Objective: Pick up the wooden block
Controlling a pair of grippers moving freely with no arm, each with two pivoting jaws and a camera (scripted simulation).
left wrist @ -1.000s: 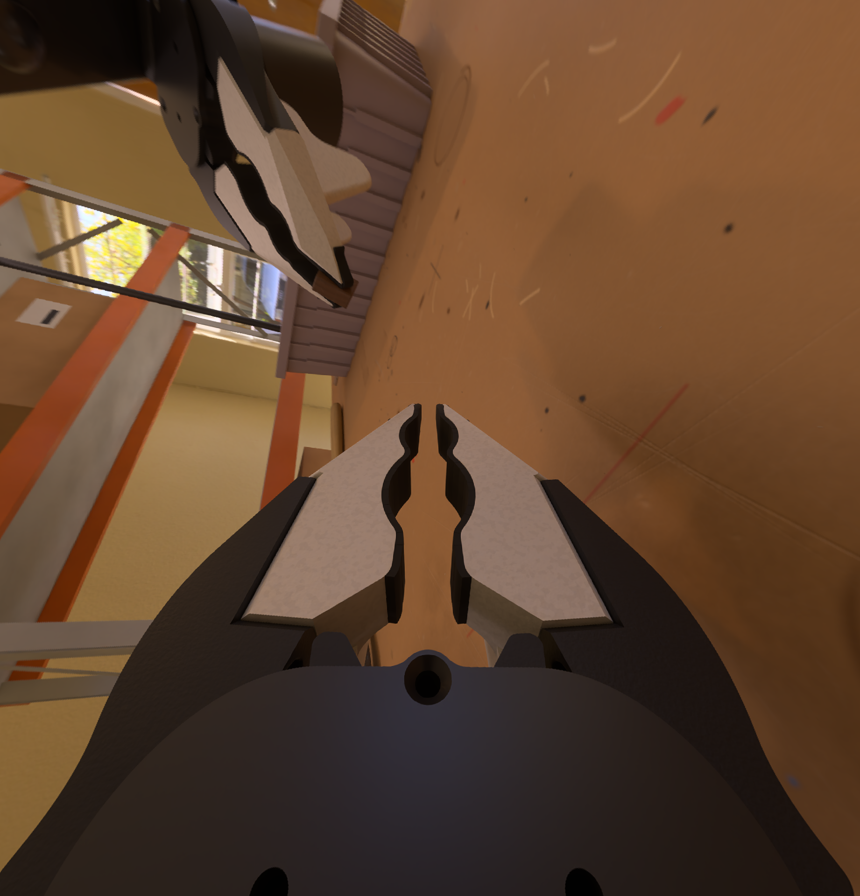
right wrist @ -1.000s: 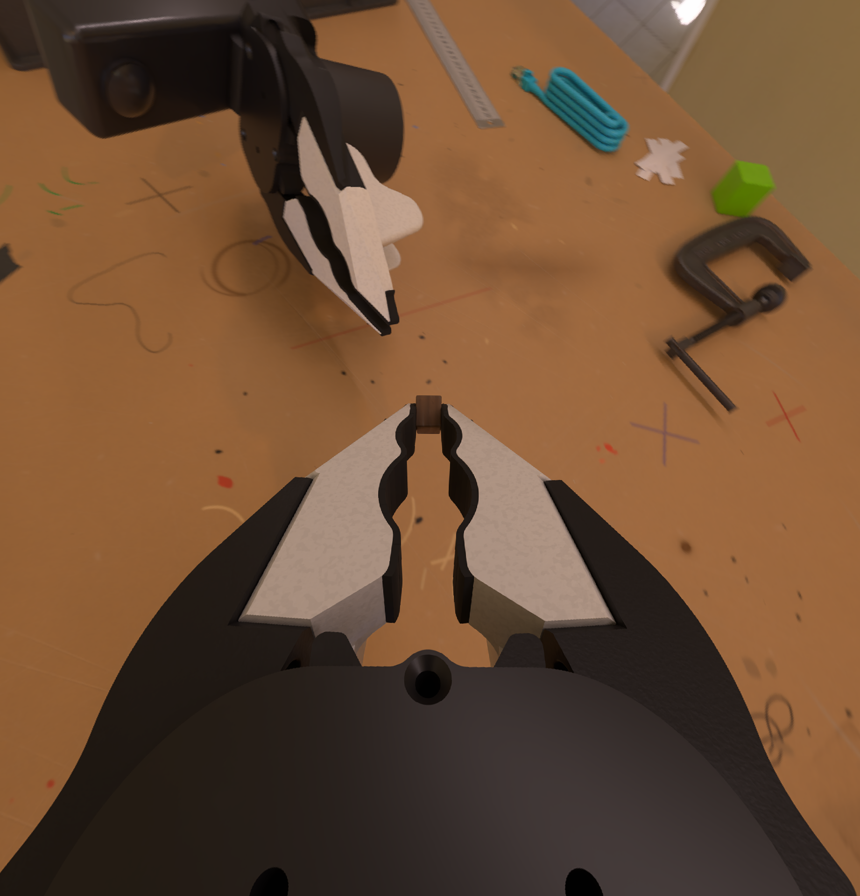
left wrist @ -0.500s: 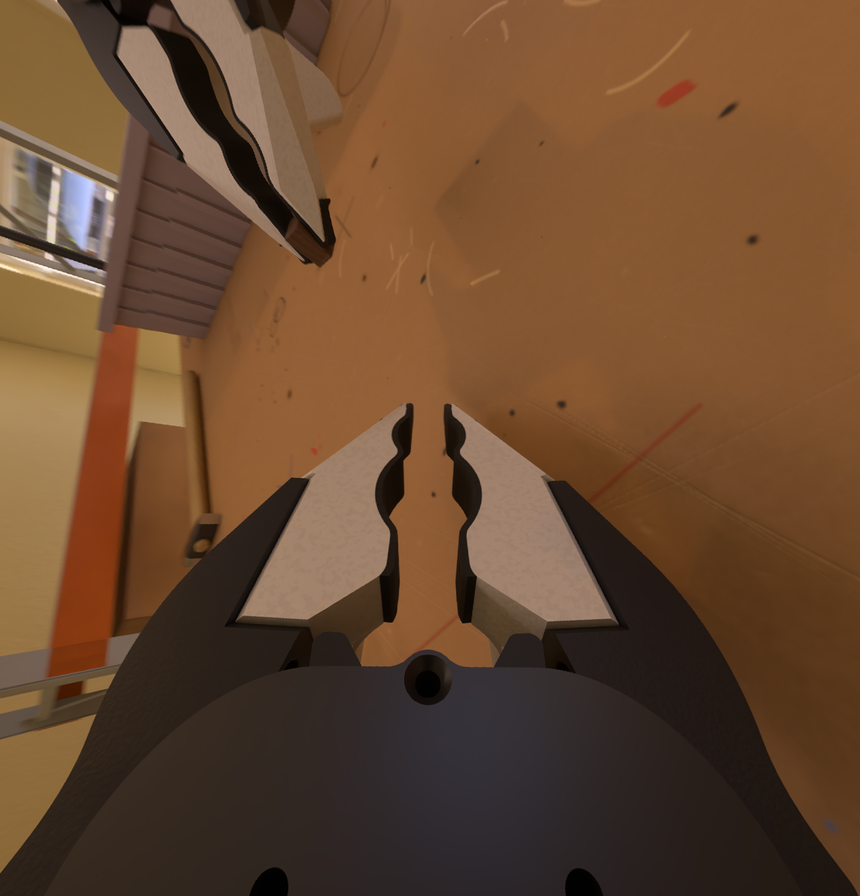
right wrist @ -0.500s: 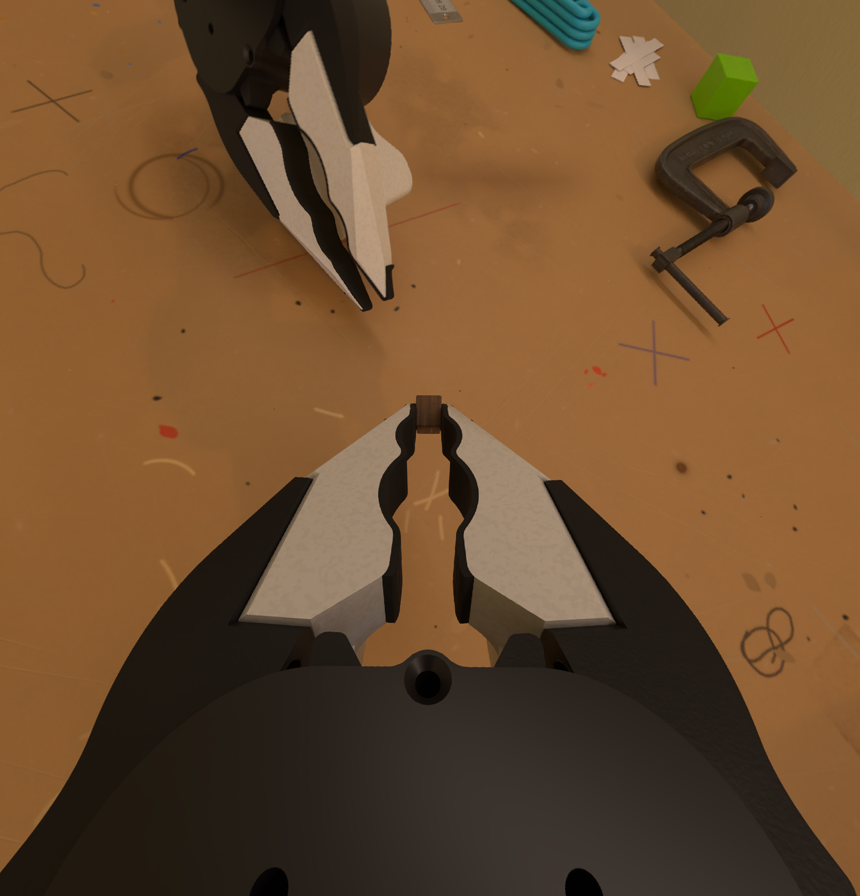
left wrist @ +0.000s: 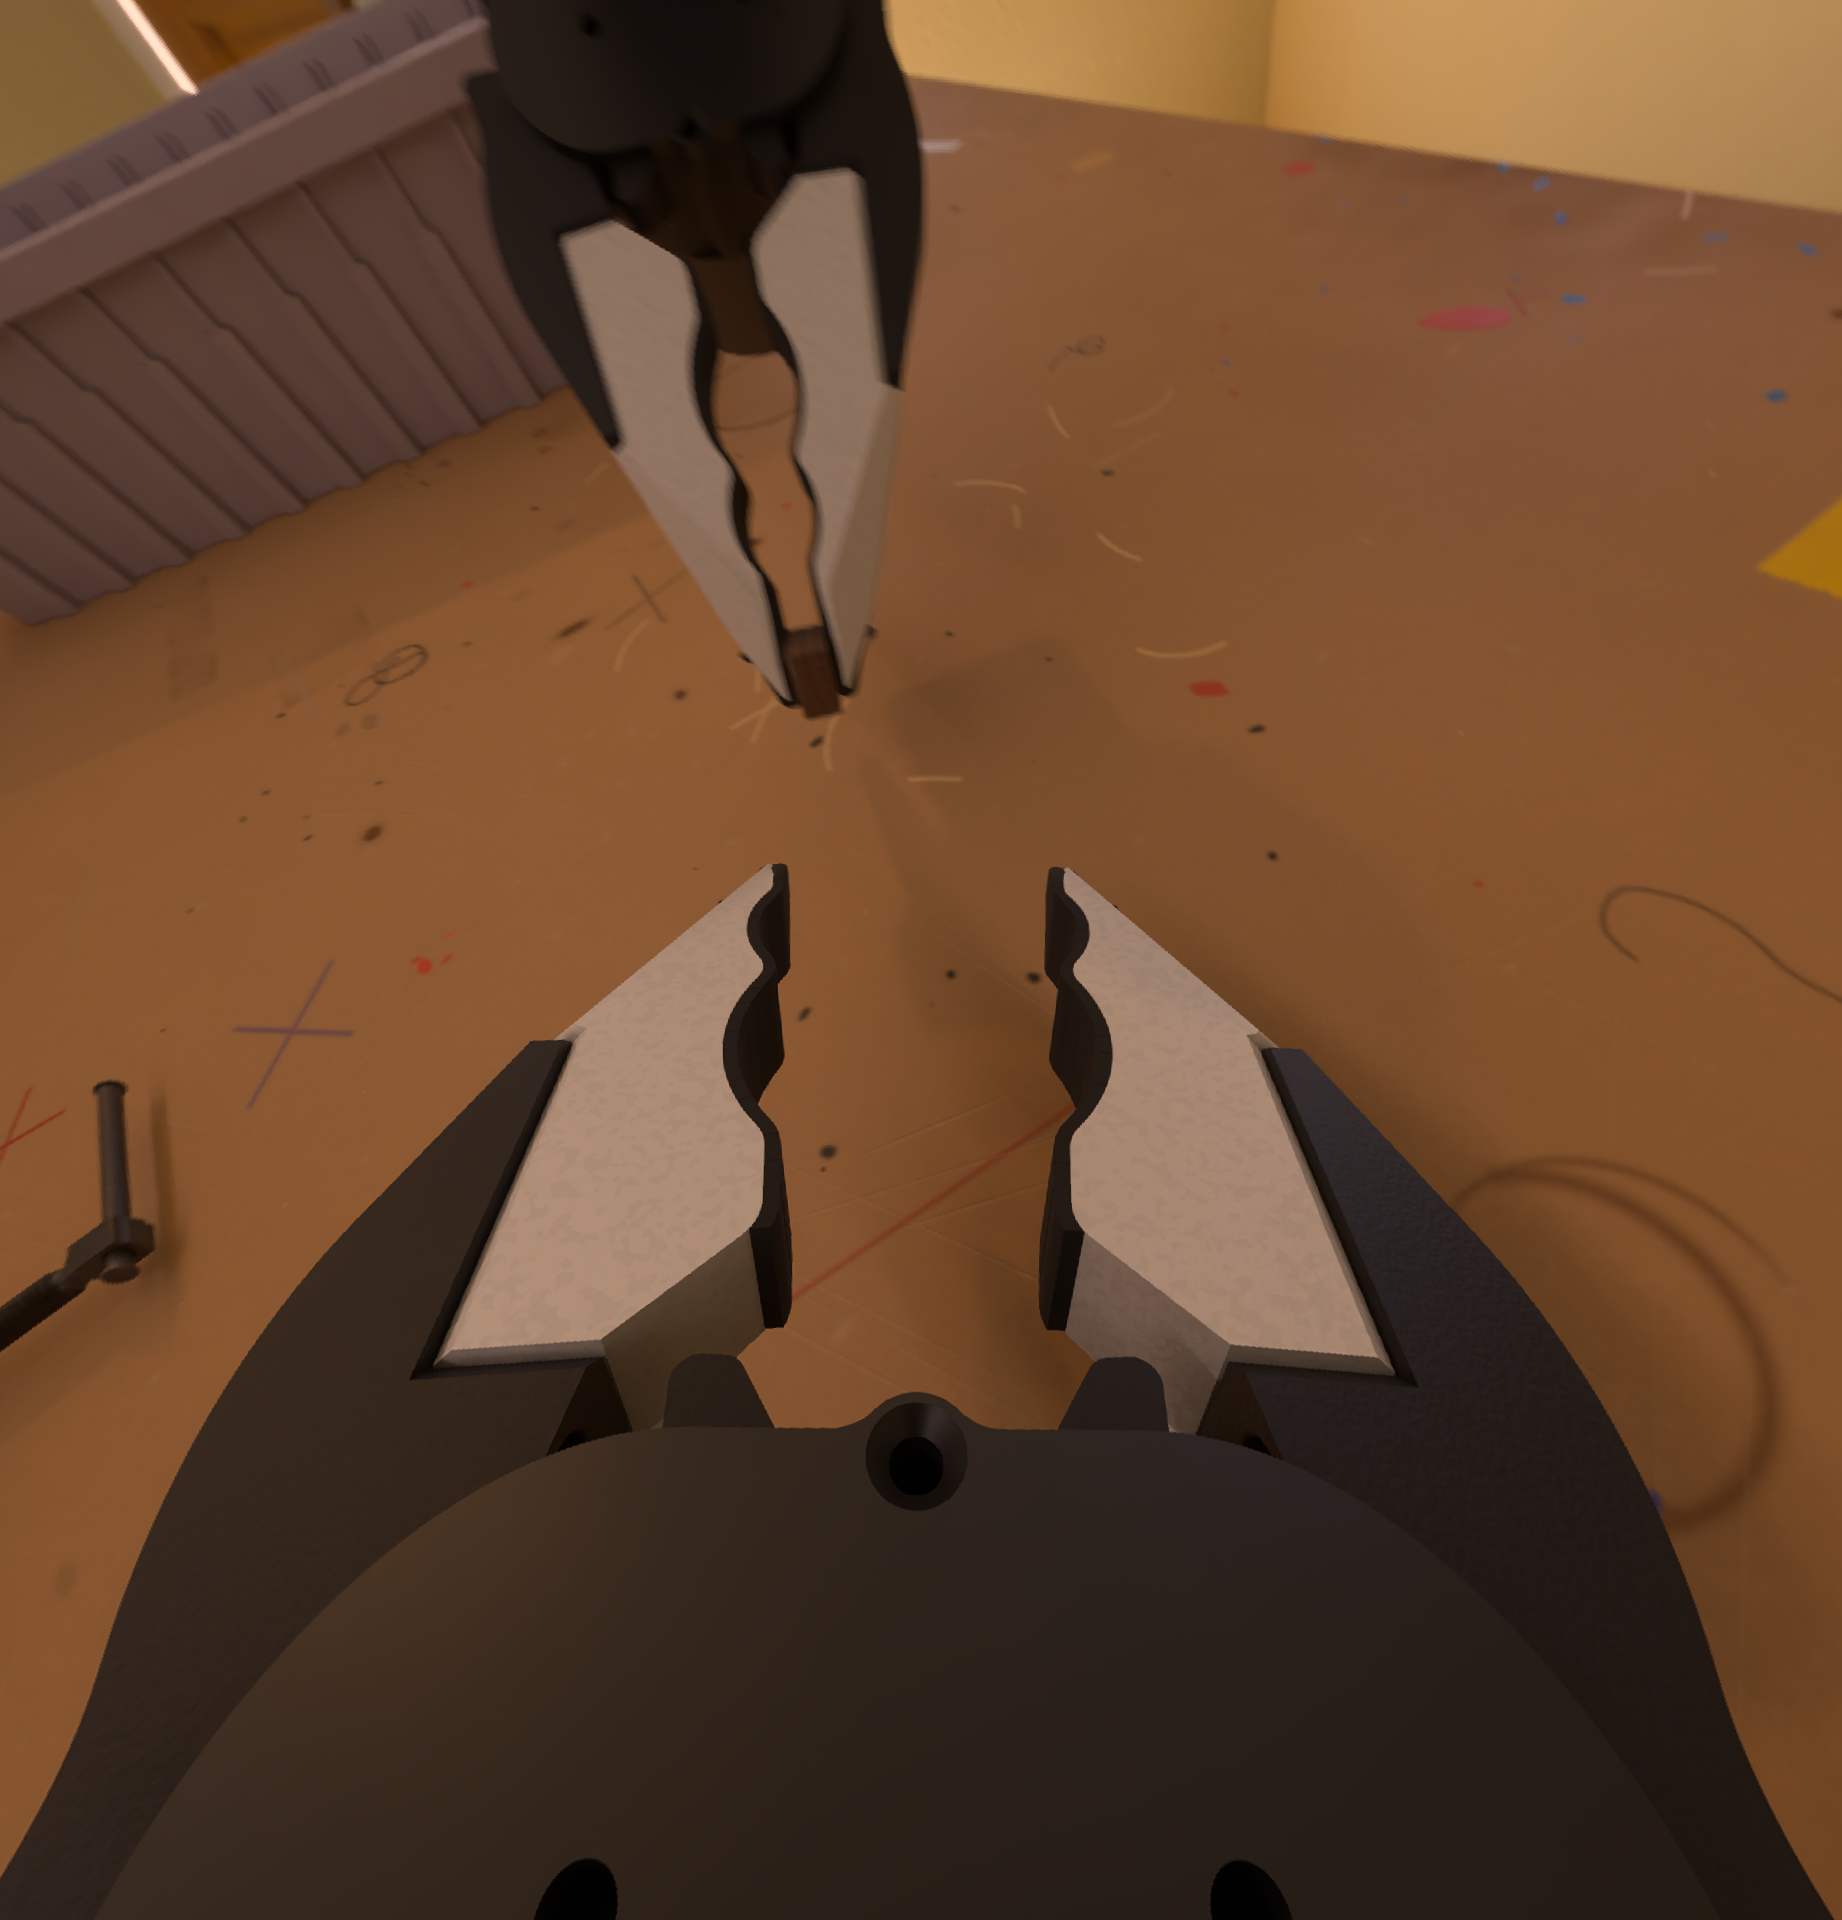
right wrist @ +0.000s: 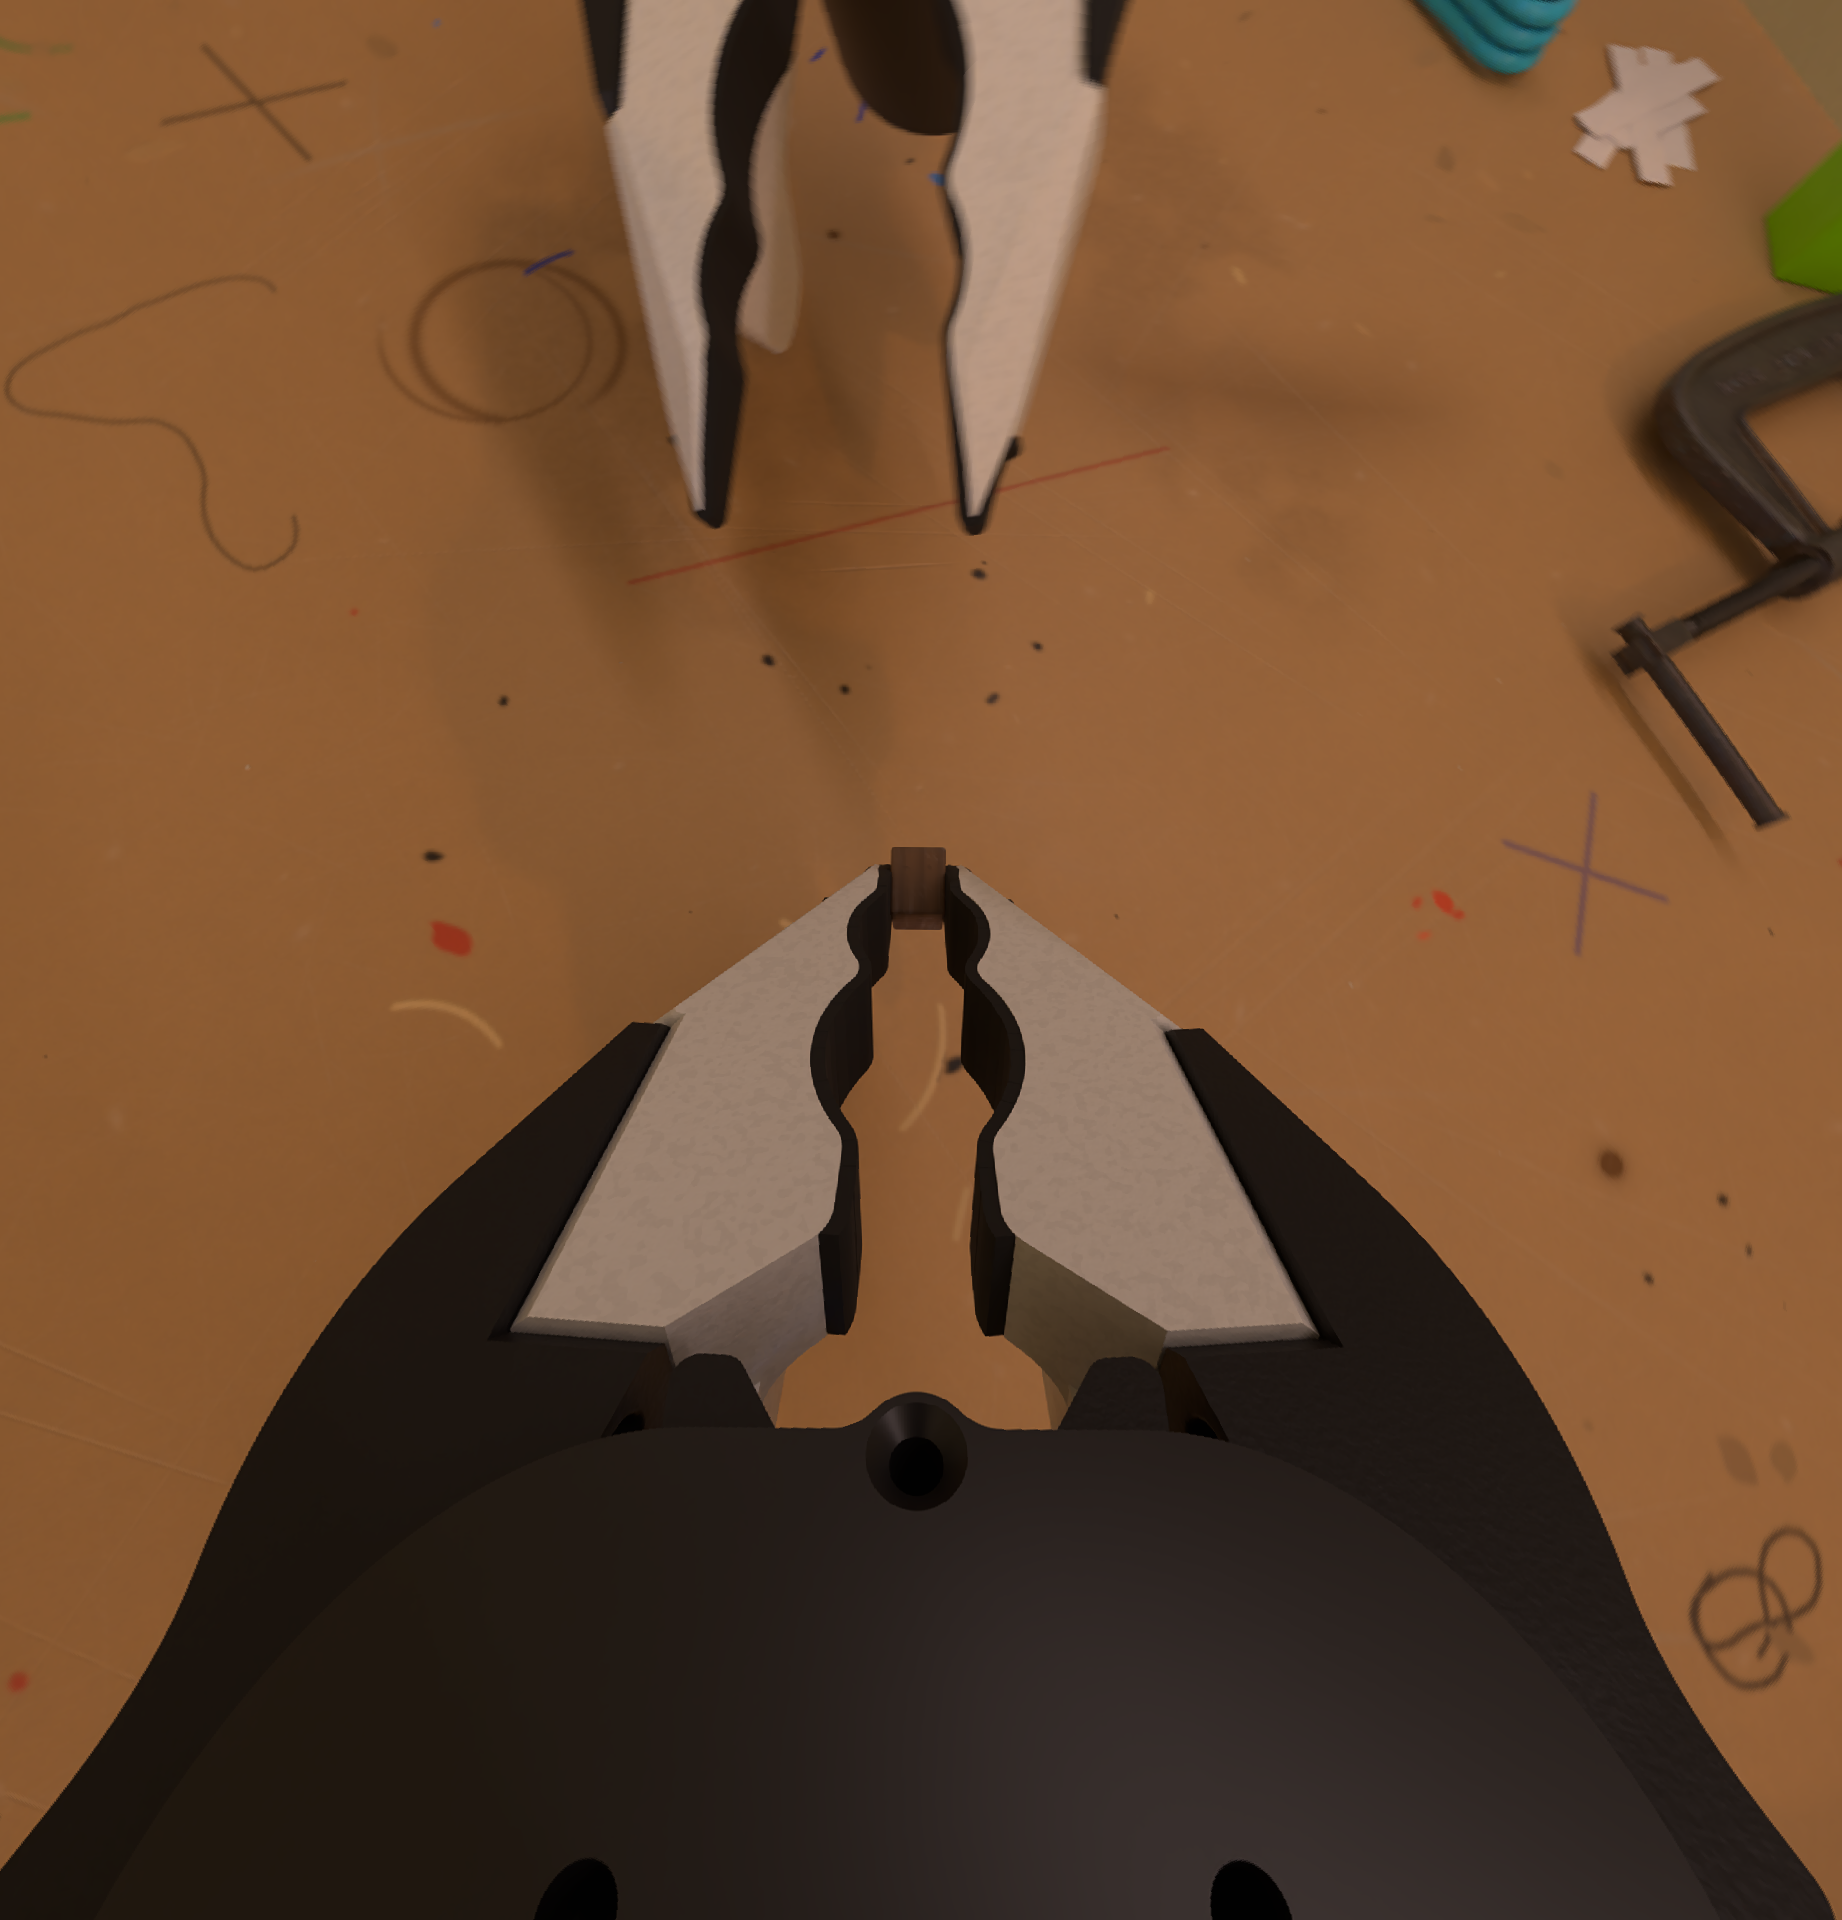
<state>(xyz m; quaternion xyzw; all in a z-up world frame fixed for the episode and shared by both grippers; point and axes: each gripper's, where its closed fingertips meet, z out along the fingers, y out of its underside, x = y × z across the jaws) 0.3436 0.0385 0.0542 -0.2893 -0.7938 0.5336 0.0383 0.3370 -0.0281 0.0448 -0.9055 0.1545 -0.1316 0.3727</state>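
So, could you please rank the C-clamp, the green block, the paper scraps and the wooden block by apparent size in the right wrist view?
1. C-clamp
2. green block, cropped by the frame edge
3. paper scraps
4. wooden block, smallest, though nearest the camera

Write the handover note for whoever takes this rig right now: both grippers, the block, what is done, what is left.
Right gripper: jaws shut on the wooden block, pinched at the very tips, above the workbench.
Left gripper: jaws open, empty, facing the right gripper tip to tip with a gap between them.
Block: appears clear of the bench in the left wrist view, though only by a little.
Done: block grasped.
Left: raise it well clear; the tip hold looks slight, so move gently.
Nearby, untouched: C-clamp, green block.
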